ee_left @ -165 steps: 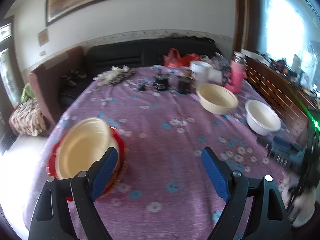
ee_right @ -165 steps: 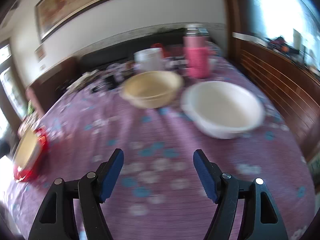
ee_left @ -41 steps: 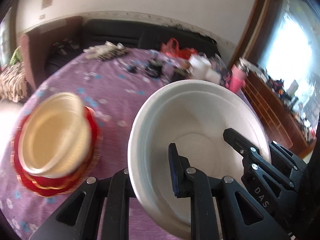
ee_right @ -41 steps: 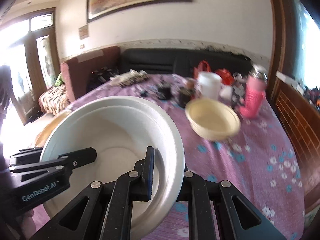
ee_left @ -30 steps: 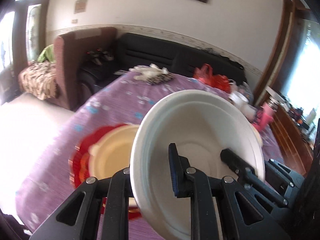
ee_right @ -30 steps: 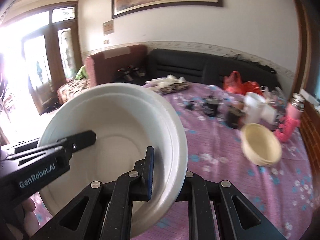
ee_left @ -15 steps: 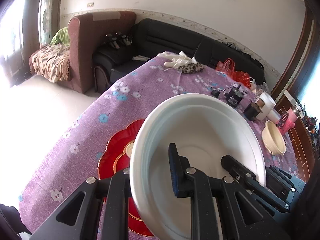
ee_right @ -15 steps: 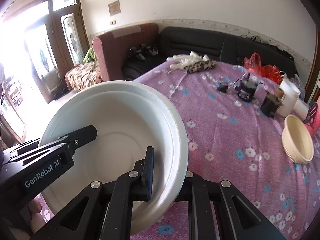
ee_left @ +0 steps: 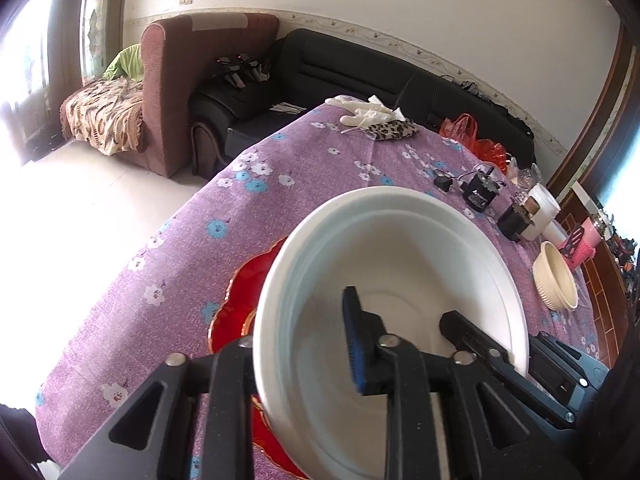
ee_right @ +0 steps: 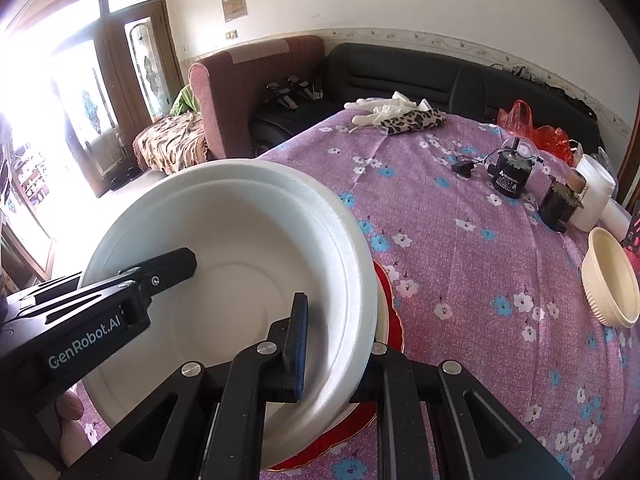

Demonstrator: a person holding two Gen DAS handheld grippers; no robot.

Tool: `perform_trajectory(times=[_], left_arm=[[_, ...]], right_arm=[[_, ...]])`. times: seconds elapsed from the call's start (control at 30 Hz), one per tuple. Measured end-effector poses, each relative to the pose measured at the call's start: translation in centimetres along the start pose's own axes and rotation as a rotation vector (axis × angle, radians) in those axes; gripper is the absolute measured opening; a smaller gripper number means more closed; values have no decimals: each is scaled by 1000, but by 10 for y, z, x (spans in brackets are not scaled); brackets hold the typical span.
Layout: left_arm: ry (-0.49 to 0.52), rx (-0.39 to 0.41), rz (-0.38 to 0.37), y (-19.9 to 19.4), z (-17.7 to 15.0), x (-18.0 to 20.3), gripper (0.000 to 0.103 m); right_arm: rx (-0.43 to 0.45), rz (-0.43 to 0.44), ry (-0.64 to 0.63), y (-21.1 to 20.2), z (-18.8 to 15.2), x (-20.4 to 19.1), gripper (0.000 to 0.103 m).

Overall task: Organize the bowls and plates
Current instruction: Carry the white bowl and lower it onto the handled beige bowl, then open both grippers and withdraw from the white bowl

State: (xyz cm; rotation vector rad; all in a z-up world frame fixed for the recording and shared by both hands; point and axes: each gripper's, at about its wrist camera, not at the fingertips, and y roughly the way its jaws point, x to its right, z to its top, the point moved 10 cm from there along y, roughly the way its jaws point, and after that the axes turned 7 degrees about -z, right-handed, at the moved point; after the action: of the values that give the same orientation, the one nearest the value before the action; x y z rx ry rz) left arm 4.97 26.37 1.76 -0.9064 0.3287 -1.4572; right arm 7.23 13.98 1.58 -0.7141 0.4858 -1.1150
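A large white bowl [ee_left: 392, 264] sits over the stack of red plates [ee_left: 236, 304] near the table's left edge. A cream rim [ee_right: 383, 312] shows just under it. My left gripper [ee_left: 298, 336] straddles the bowl's near-left rim and its jaws are opening: the blue pad stands off the inner wall. On the opposite side, my right gripper [ee_right: 336, 352] is shut on the rim of the white bowl [ee_right: 224, 280], blue pad inside and the other finger under the lip. A second cream bowl [ee_left: 556, 280] lies far right on the cloth.
The table [ee_left: 180, 260] wears a purple flowered cloth and drops off close to the left of the plates. Black devices [ee_left: 482, 196], a white container [ee_left: 540, 210], a pink flask [ee_left: 584, 240] and gloves with a leopard cloth [ee_left: 376, 116] lie at the back.
Both grippers carried the white bowl leftward and down onto the red plate stack. In the last half second the left fingers have spread a little; the right grip is unchanged.
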Motion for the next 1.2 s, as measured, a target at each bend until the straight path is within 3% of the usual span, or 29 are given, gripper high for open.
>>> perform_trajectory(times=[0.1,0.17,0.27,0.43,0.63,0.87,1.2], left_arm=[[11,40,3,-9,5,4,57],[22,63,3,-16,9,7,66],[34,113,-1,-31,17,8,72],[7,172,-37,-48,28,9,76],[43,198,-79,-64,18,24,77],[117,235,-107,-85,1,48,81],[142,228,-126,-96,-17,65,82]], right_arm=[[10,-12,0,-1,0,0,17],[26,-20,0,-4,1,0,34],[56,-6,10,-10,4,-1,46],[131,-33,36,-35,11,9,53],[200,-104,61,-82,-1,36,62],[199,-163,98,-116,-33,67,67],[145,-150,177,-119,-72,85,67]])
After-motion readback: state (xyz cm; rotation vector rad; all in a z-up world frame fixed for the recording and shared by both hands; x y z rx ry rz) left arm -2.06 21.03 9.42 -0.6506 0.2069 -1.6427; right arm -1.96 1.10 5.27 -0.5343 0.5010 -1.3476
